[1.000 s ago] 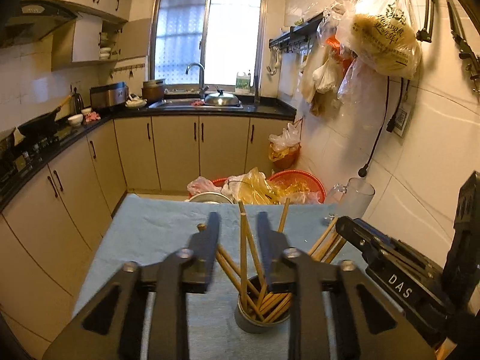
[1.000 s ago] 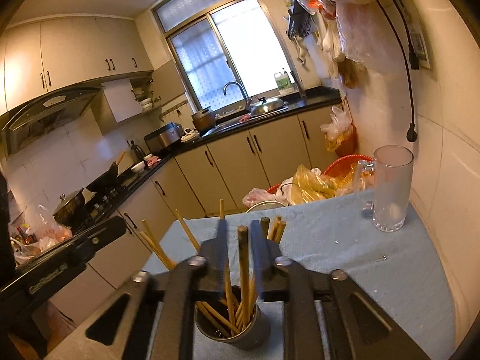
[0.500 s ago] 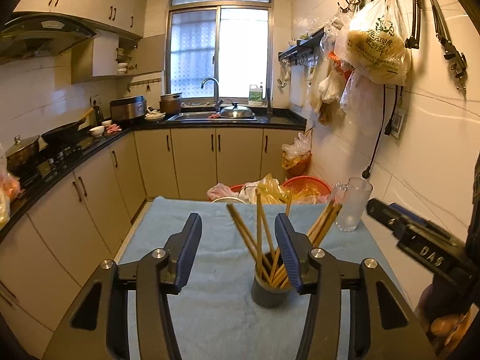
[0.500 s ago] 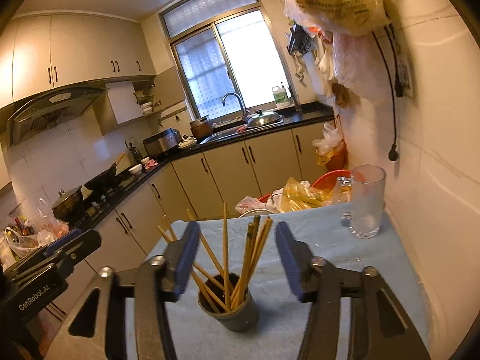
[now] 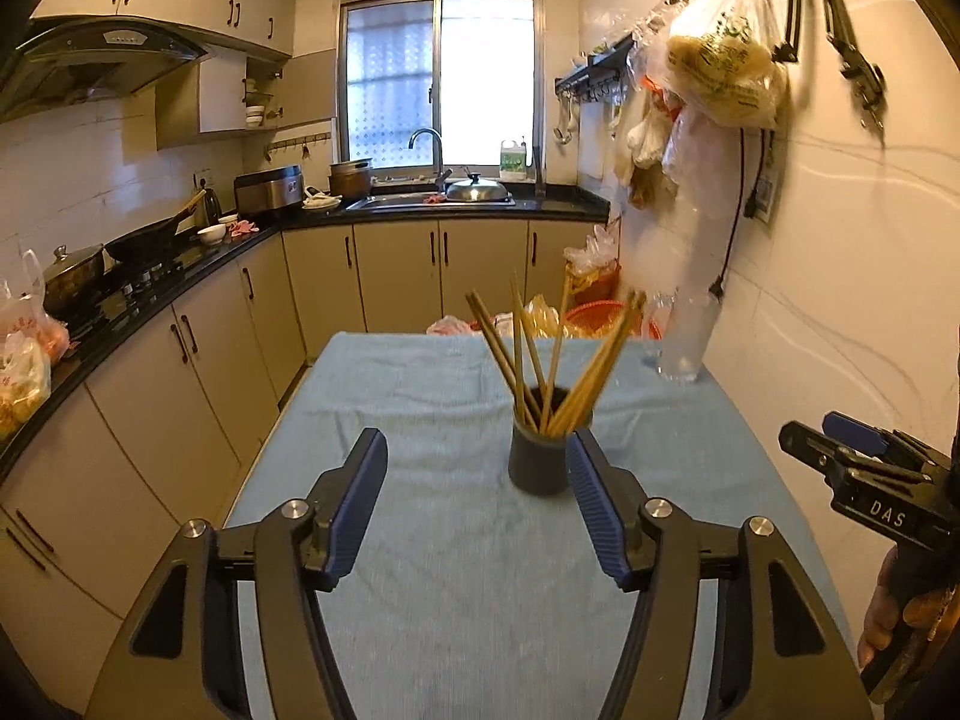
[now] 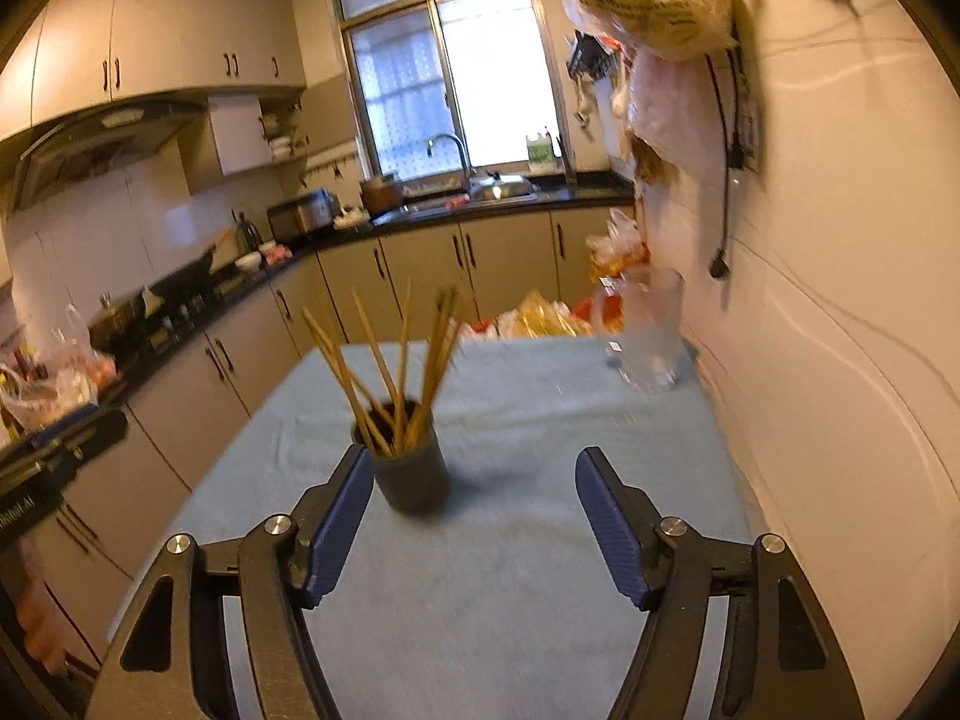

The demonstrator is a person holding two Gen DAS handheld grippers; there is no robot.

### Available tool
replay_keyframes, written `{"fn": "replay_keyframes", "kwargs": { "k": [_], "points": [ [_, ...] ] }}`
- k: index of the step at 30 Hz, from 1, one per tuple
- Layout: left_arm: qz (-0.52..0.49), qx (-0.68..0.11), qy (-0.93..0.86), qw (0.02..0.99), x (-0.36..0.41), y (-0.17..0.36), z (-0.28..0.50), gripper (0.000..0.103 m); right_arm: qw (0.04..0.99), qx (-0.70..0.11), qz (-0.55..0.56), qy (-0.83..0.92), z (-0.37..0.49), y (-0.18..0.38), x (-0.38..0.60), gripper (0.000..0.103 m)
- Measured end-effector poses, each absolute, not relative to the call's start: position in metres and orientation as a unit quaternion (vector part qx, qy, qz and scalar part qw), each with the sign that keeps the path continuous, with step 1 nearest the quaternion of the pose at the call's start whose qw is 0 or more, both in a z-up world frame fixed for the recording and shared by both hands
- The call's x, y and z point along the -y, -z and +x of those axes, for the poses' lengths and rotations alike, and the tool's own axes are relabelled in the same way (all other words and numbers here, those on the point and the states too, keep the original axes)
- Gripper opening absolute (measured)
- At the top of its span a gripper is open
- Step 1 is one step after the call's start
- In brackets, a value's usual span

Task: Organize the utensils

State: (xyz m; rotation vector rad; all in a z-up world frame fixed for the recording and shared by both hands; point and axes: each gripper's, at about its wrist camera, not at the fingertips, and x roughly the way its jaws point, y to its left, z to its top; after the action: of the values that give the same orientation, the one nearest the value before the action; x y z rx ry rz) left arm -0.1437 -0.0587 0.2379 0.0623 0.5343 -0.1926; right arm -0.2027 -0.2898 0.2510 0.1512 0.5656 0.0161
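Both claws empty: left gripper (image 5: 477,507) & right gripper (image 6: 467,516) jaws opening, nothing btwn. Chopsticks (image 5: 543,354) upright in dark cup (image 5: 538,462), mid blue cloth (image 5: 420,420) on table. Glass (image 5: 684,339) far-right corner nr wall. Cabinets along left edge; cloth mostly bare.

A second ago both grippers were closed around chopsticks above the dark cup; now the left gripper (image 5: 477,480) and the right gripper (image 6: 471,495) are drawn back toward the near end of the table, and their jaws are opening with nothing between them. The chopsticks (image 5: 549,360) are released and left standing loosely fanned in the cup (image 5: 538,456). More of the blue cloth (image 5: 420,396) is now seen in front of the cup.
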Motion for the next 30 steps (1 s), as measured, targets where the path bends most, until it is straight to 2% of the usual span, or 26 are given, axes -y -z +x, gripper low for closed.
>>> {"fn": "replay_keyframes", "kwargs": {
  "k": [10, 14, 21, 30],
  "points": [
    [0.029, -0.292, 0.063, 0.954, 0.053, -0.189, -0.175, 0.063, 0.944, -0.321, 0.072, 0.014, -0.251, -0.195, 0.279, 0.077],
    [0.032, -0.310, 0.036, 0.949, 0.042, -0.167, -0.175, 0.064, 0.944, -0.325, 0.052, 0.028, -0.260, -0.179, 0.268, 0.080],
    [0.034, -0.353, 0.014, 0.935, 0.032, -0.130, -0.167, 0.064, 0.935, -0.342, 0.084, 0.044, -0.253, -0.154, 0.274, 0.080],
    [0.043, -0.362, 0.011, 0.931, 0.029, -0.114, -0.159, 0.064, 0.927, -0.359, 0.098, 0.055, -0.241, -0.141, 0.268, 0.080]
  ]
}}
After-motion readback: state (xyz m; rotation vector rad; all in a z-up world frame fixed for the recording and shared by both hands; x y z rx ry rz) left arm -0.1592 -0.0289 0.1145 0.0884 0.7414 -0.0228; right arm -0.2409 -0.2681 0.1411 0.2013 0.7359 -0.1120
